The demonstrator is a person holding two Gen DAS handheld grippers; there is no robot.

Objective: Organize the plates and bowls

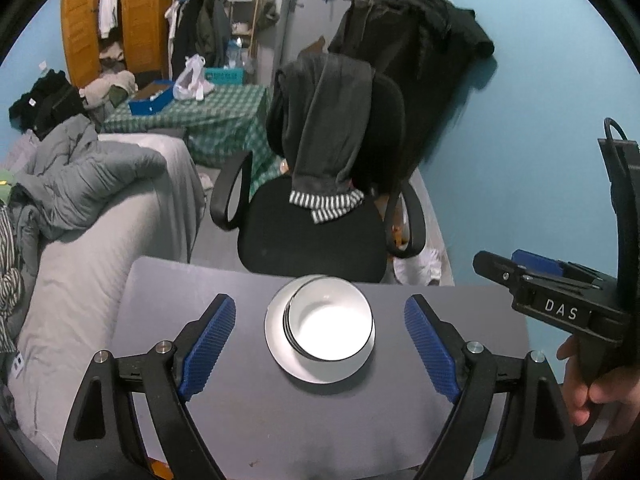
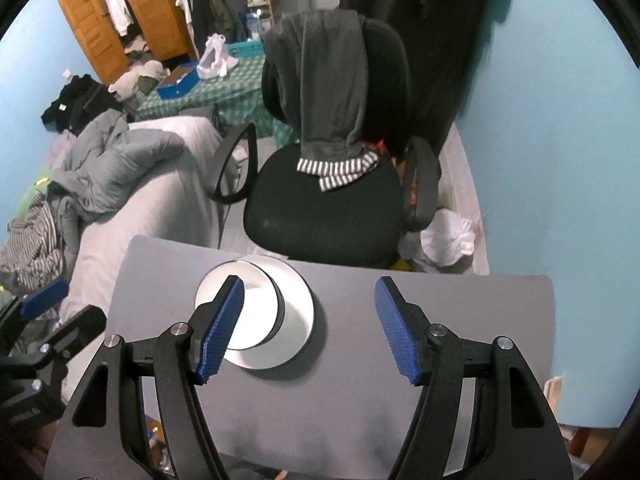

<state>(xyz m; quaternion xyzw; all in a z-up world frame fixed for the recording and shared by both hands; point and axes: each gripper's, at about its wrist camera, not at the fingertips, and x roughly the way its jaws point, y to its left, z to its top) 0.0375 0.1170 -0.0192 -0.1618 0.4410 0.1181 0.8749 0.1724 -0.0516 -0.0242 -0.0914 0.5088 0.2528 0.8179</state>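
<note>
Left wrist view: left tool [image 1: 320, 344] spread wide, holding nothing, fingers [image 1: 210, 346] either side of a stack of bowls [image 1: 330, 322] nested on a white plate [image 1: 320, 372], mid grey table [image 1: 240, 420]. Right tool [image 2: 310, 330] also wide, empty, over the table just right of the stack. Black chair [image 1: 312, 236] behind the table, bed [image 1: 80, 280] on the left

A stack of bowls [image 1: 330, 326] sits on a plate [image 1: 276, 336], toward the plate's far side, and the plate lies on the table [image 1: 168, 308] near its far edge. Behind the table stands a chair [image 1: 320, 232] with a garment [image 1: 324, 128] draped over its back. A bed [image 1: 100, 248] lies left of the table and chair.
</note>
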